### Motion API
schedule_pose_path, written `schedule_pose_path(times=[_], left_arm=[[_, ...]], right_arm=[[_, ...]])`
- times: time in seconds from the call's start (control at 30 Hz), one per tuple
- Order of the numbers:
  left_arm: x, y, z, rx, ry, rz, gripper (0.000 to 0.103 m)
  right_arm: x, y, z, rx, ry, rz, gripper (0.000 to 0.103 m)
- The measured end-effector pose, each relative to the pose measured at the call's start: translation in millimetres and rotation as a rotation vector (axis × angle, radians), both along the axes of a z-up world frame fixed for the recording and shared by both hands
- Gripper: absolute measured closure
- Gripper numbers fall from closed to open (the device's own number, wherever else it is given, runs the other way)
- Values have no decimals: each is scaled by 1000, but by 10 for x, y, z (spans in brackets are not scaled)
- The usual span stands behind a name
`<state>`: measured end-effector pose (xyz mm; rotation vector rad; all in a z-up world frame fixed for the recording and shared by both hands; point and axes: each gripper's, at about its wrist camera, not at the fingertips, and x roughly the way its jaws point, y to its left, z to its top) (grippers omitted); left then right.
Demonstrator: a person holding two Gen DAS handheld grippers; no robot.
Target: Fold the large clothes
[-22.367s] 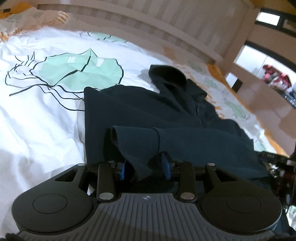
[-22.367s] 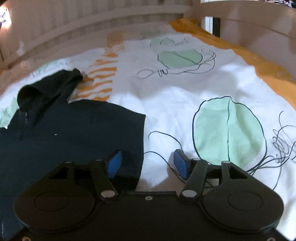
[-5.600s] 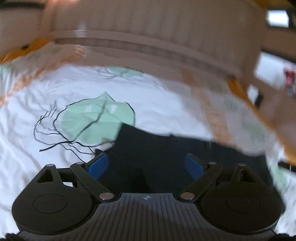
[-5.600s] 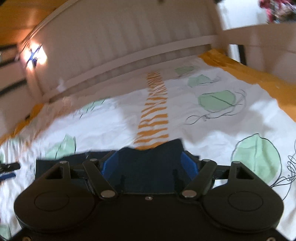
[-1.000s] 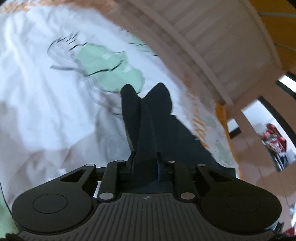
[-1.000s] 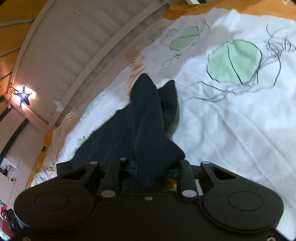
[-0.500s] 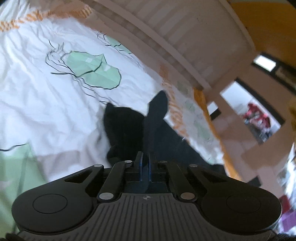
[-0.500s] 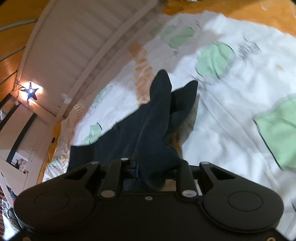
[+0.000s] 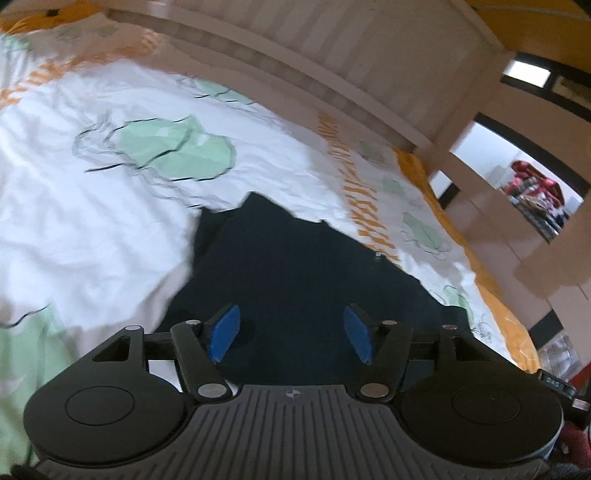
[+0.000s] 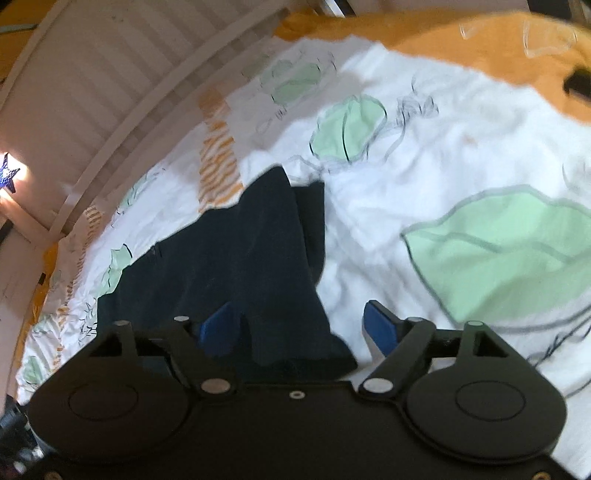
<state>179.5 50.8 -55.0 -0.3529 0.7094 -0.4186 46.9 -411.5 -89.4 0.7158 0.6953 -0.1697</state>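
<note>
A dark navy hoodie (image 9: 295, 273) lies folded on the white printed bedcover (image 9: 92, 229). My left gripper (image 9: 291, 334) is open and empty just above the hoodie's near edge, blue pads wide apart. In the right wrist view the hoodie (image 10: 229, 258) lies flat with its right edge doubled over. My right gripper (image 10: 301, 326) is open; the hoodie's near right corner lies between the fingers, loose.
A white slatted bed rail (image 9: 332, 59) runs along the far side. An orange sheet border (image 10: 424, 33) edges the bed at the right. A bedpost (image 9: 458, 147) and a room beyond lie at the far right. A star light (image 10: 7, 177) glows at the left.
Both grippers were shut on the lifted hoodie half a second ago. Now both have opened and let it go, and the hoodie lies flat on the bed.
</note>
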Motion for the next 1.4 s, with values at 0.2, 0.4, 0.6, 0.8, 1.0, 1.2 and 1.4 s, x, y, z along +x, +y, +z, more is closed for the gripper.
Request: schedule_pose_path(times=[0.2,0.4,0.6,0.8,1.0,1.2,1.4], left_arm=[[233,-529,34,81,-24,-64,37],[495,-998,-58,149,14,-140,30],[632,-1303,-208,194,13,-176,21],[734,-1492,-324,183,9,-213,19],[774,-1681,-549,312,-28,-242,10],[716,-1743,-662,357,-60,-245,4],[695,-1751,-699,366,-77,-240,2]], right_arm=[[125,-153,-68,65,-35,45,18],[335,-299,-295,184,2,69,16],[505,-305,-447,249,-11,113,10],[625,-178,-496,215,-66,175,0],[606,-70,-497,150,-98,206,0],[604,-129,-524,188,-123,195,0],[623,-210,-570,285,-146,211,41]])
